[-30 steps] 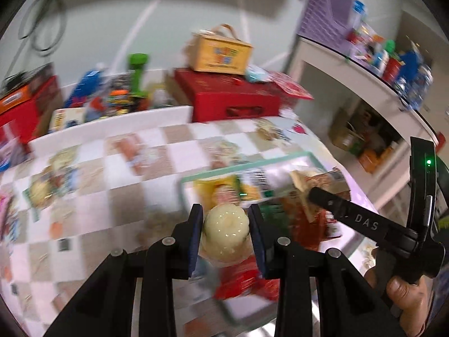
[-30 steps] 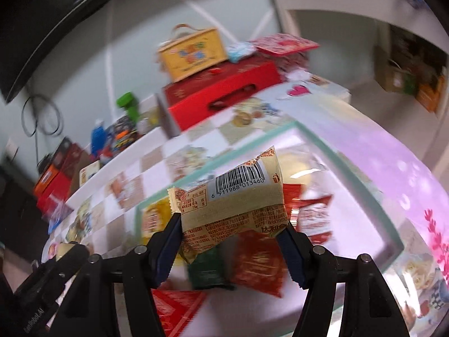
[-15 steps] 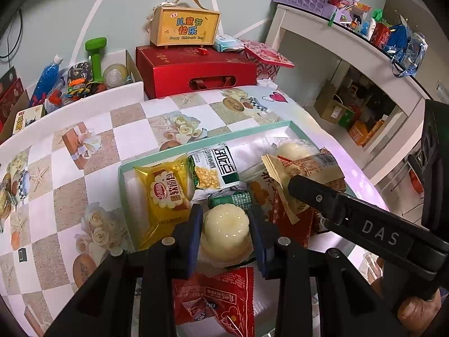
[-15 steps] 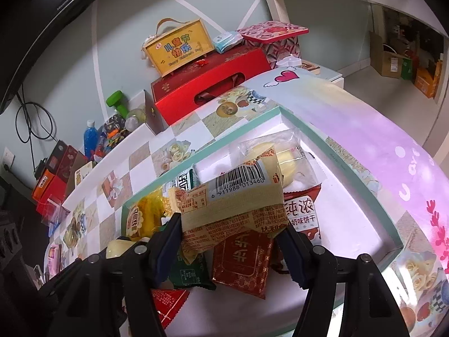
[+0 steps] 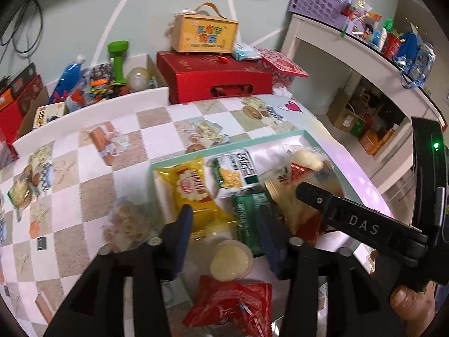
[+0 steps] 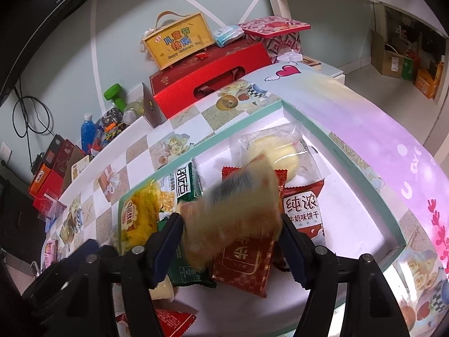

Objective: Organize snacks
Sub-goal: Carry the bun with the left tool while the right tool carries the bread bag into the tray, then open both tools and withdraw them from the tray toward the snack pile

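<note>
A teal-rimmed white tray (image 5: 224, 144) (image 6: 336, 154) holds several snack packets. My left gripper (image 5: 226, 219) hangs over its near end; its jaws are opening and nothing is between the pads. The pale jelly cup (image 5: 230, 261) lies loose in the tray just below them, beside a red packet (image 5: 233, 303). My right gripper (image 6: 231, 227) hovers over the tray's middle with jaws opening. A tan barcode packet (image 6: 233, 210) sits blurred between its pads, slipping down free of them. In the left wrist view, one finger of the right gripper (image 5: 350, 219) crosses above that packet (image 5: 283, 202).
In the tray lie a yellow packet (image 5: 193, 191), a green-white packet (image 5: 235, 168), a dark green packet (image 5: 249, 219), a wrapped bun (image 6: 275, 148) and red biscuit packs (image 6: 301, 207). A red gift box (image 5: 219, 81) and yellow handled box (image 5: 204, 35) stand behind. A white shelf (image 5: 364, 53) is right.
The left jaws have spread and the jelly cup has dropped into the tray. The right jaws have widened and the tan packet is sliding down, now blurred.
</note>
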`<move>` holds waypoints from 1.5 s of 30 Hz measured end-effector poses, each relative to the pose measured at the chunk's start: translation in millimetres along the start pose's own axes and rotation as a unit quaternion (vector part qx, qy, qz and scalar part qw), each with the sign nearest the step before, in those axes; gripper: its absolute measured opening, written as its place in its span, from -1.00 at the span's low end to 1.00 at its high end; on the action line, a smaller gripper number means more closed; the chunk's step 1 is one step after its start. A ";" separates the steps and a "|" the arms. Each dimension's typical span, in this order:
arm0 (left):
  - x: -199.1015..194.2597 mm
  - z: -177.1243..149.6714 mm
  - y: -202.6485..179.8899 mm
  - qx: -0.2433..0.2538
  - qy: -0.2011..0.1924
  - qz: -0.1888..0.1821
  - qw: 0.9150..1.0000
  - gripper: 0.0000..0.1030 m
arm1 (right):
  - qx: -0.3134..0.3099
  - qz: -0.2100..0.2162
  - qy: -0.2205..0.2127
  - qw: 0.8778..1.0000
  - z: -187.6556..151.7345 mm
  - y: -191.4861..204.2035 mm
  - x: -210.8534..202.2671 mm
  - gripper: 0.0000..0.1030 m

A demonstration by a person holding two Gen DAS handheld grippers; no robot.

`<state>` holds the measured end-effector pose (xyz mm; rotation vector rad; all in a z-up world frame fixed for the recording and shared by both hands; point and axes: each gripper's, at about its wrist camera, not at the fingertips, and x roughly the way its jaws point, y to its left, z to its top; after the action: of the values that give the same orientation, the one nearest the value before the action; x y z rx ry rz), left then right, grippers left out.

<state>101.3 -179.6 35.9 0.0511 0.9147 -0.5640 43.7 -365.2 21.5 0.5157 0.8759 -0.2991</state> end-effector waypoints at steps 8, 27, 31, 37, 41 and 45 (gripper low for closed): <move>-5.6 -9.5 27.5 -0.035 -0.001 0.046 0.998 0.60 | 0.013 -0.013 0.002 1.000 0.1 -4.7 0.7 0.91; -6.9 -36.3 88.4 -0.092 -0.018 0.106 0.990 0.95 | -0.006 -0.029 -0.019 0.999 -3.9 20.1 2.0 1.00; -9.9 -37.4 98.5 -0.103 -0.021 0.104 0.989 0.95 | -0.017 -0.039 -0.029 0.999 -3.5 29.2 -0.6 1.00; -19.5 -39.3 117.9 -0.109 -0.023 0.115 0.987 0.95 | -0.038 -0.037 -0.055 0.997 -5.4 52.8 -9.9 1.00; -23.9 -42.6 130.8 -0.103 -0.015 0.139 0.985 0.95 | -0.066 -0.013 -0.079 0.995 -10.0 78.5 -18.1 1.00; -31.0 -48.1 151.8 -0.121 -0.014 0.151 0.981 0.95 | -0.117 0.008 -0.072 0.990 -22.7 113.1 -14.4 1.00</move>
<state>124.5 -23.0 0.6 -0.0369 0.9215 -0.1686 71.3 -257.5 55.3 0.2784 0.7543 -0.2130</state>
